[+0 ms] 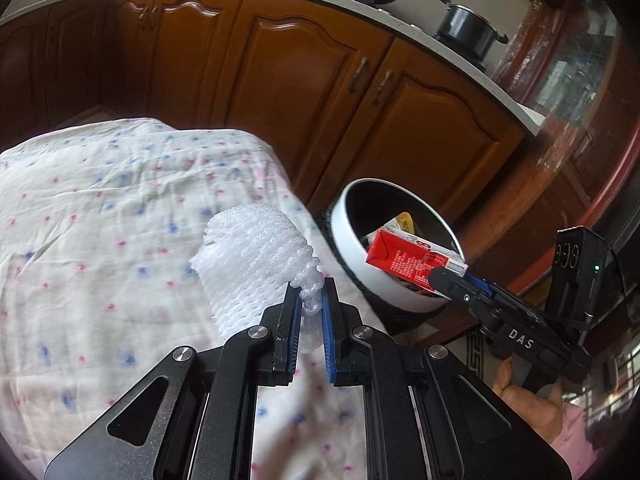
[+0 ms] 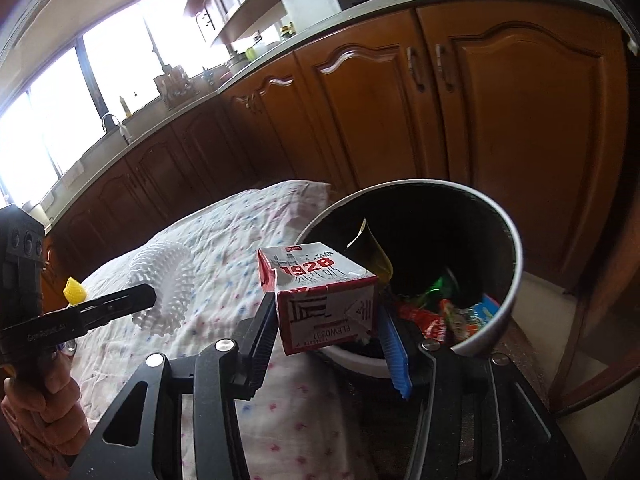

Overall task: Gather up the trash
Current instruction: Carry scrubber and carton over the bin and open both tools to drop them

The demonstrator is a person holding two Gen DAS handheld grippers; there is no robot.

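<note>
The right claw [image 2: 326,320] is gripping a red-and-white cardboard drink carton [image 2: 320,292] across its sides, the fingers parted only by the carton's width, and is holding it at the near rim of the round white waste bin with a black inside [image 2: 514,256]. The bin is standing just ahead of this claw and slightly to its right, with coloured wrappers [image 2: 452,312] already lying in its bottom.

To finish this step well, the carton should be carried further forward until its whole body is hanging over the dark opening, since part of it appears to be overhanging the rim on the claw's side. Opening here risks the carton tipping back onto the floor. The fingers should part fully so the blue pad [image 2: 394,344] does not drag a corner.

The left claw [image 1: 310,304] is pinching a white foam mesh fruit sleeve [image 1: 252,264] by one thin edge, the jaws standing nearly closed, with the bulk of the sleeve sticking out ahead and to its left above the flower-printed white cloth [image 1: 100,208]. The bin is lying ahead and to the right of this claw. That hold looks slight, so the sleeve should travel slowly and wait until the right claw is out of the opening.

A small yellow scrap [image 2: 74,290] is lying on the cloth beyond the left claw, probably trash yet to be collected.
</note>
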